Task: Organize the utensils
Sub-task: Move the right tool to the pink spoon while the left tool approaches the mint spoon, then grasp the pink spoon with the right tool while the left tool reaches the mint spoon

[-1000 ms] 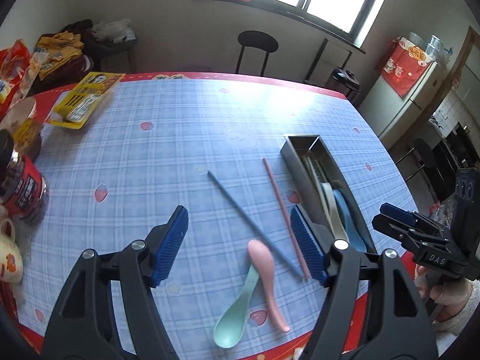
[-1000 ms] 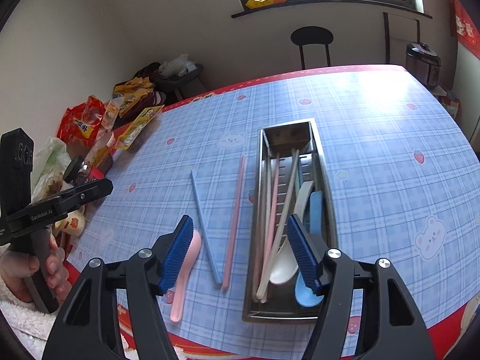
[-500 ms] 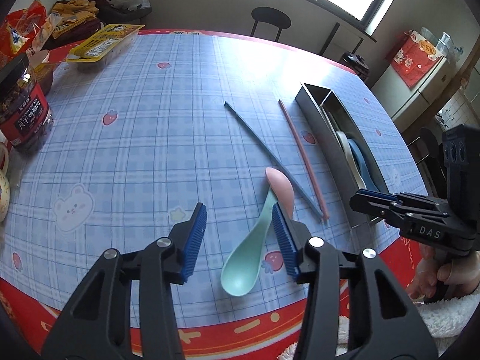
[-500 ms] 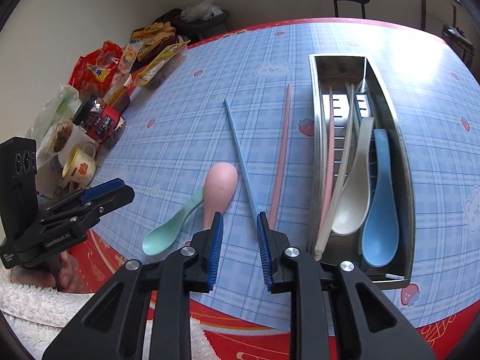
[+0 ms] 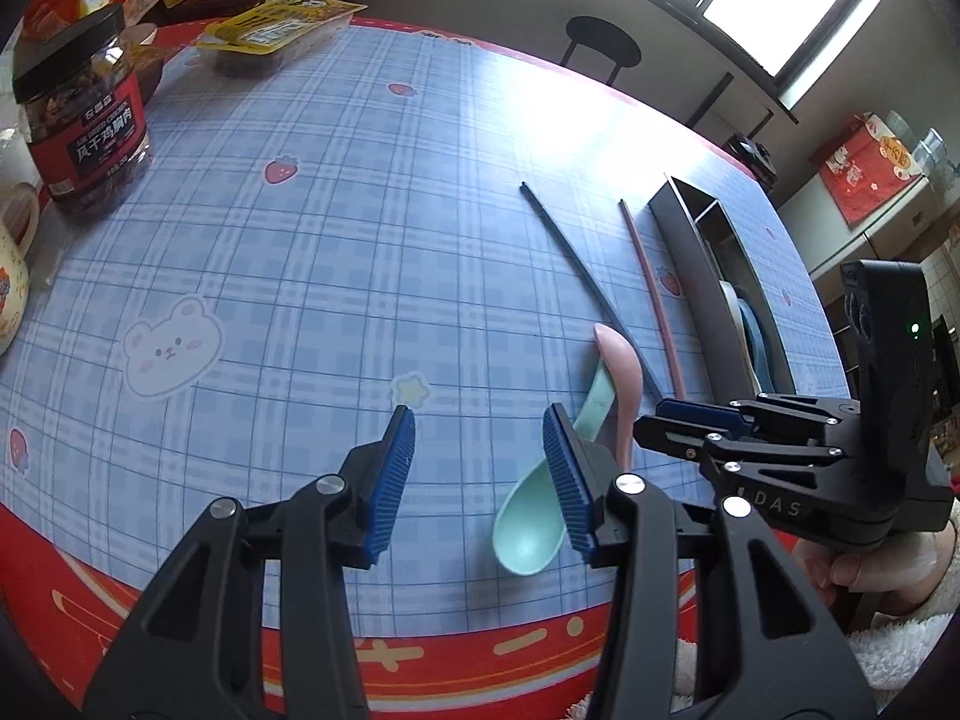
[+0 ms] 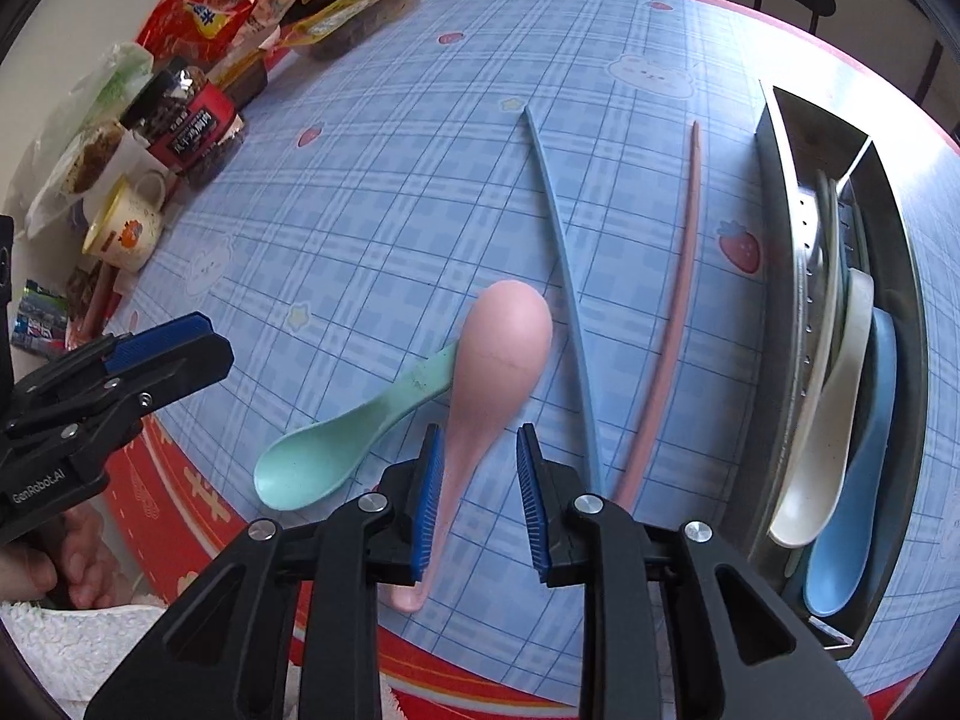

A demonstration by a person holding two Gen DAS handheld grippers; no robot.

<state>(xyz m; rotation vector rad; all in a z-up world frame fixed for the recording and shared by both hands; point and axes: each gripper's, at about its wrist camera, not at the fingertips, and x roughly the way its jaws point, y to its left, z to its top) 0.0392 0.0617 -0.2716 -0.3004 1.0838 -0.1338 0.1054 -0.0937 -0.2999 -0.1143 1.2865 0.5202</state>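
Note:
A pink spoon (image 6: 501, 354) lies bowl-down on the blue checked tablecloth, across the handle of a mint green spoon (image 6: 336, 450). My right gripper (image 6: 478, 480) is open, low over the pink spoon's handle, one finger on each side. My left gripper (image 5: 477, 468) is open and empty, just left of the green spoon (image 5: 534, 516). A blue chopstick (image 6: 561, 276) and a pink chopstick (image 6: 675, 312) lie beside the steel utensil tray (image 6: 774, 144), which holds a white spoon (image 6: 828, 420), a blue spoon (image 6: 858, 480) and chopsticks.
A red-labelled jar (image 5: 84, 114), a cup (image 6: 126, 228) and snack packets (image 5: 276, 30) stand along the table's left side. The table's red front edge (image 5: 420, 654) is close under both grippers. A stool (image 5: 600, 51) stands beyond the table.
Both grippers have dropped and moved in toward the spoons. The right gripper now straddles the pink spoon's handle; the left has shifted left of the green spoon, its jaws a little wider.

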